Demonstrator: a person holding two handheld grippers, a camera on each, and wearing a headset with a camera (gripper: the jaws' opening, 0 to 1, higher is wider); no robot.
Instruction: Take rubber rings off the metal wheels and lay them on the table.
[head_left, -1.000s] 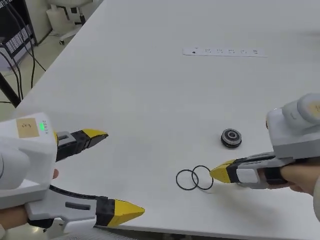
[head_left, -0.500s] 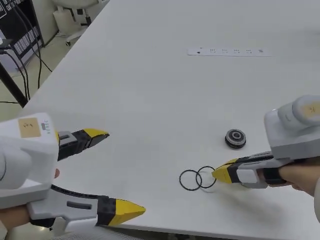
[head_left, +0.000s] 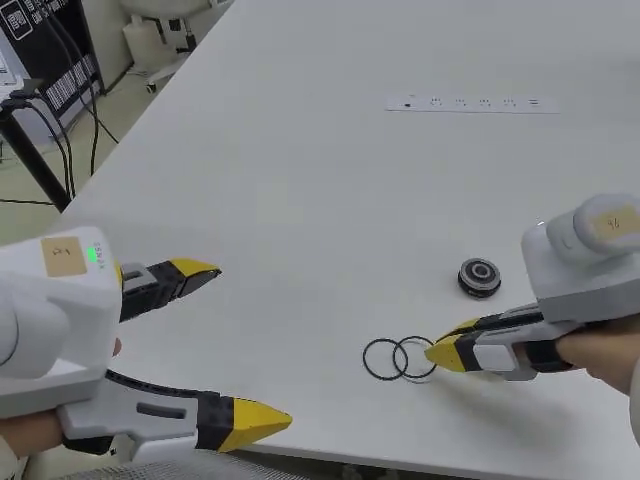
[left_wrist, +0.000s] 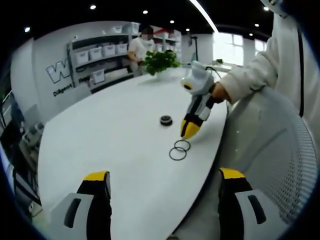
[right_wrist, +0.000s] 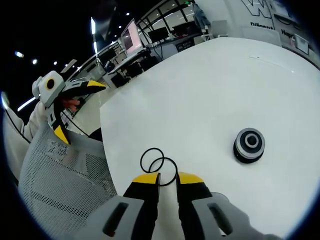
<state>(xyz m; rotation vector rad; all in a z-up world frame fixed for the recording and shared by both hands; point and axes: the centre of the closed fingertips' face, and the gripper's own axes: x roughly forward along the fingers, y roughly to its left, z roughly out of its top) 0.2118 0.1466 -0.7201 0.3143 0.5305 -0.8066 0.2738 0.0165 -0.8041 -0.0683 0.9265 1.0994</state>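
2 overlapping rubber rings (right_wrist: 158, 166) lie at the tongs (right_wrist: 168, 178).

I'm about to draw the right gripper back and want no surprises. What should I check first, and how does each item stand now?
1. Both rubber rings lie flat on the table: ok.
2. Right gripper jaws narrowly apart and free of the nearer ring: cannot tell, since the ring's edge sits right at the tips.
3. Metal wheel stands apart from the rings and the right gripper: ok.
4. Metal wheel has no ring left on it: cannot tell.
5. Left gripper is open and well away from the rings: ok.
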